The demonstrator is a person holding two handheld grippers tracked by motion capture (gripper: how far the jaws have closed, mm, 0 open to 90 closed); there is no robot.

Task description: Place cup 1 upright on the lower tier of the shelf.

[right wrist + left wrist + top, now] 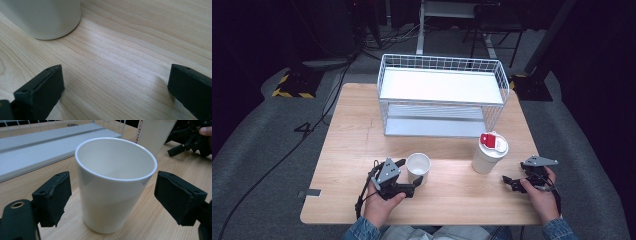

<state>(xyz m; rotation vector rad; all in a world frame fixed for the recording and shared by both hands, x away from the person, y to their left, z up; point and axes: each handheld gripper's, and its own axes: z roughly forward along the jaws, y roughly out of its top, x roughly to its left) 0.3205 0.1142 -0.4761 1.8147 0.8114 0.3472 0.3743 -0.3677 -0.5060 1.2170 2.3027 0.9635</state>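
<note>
Wooden table (342,150): left gripper (110,195) jaws spread around white cup (115,182); right gripper (115,92) jaws spread, empty.

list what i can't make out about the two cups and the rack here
- White cup: its bottom inside, left gripper view; its own near wall hides it.
- Lidded cup: the red lettering, left gripper view; the white cup and the top edge cut it off.
- Lidded cup's top, right gripper view; cut off by the upper edge.
- Wire rack: the back of its lower shelf, high view; the top shelf covers it.

A lab or studio — dark surroundings, floor cables (319,117) and hazard-striped stand bases (292,85) around the lone wooden table (347,135) on grey carpet.
</note>
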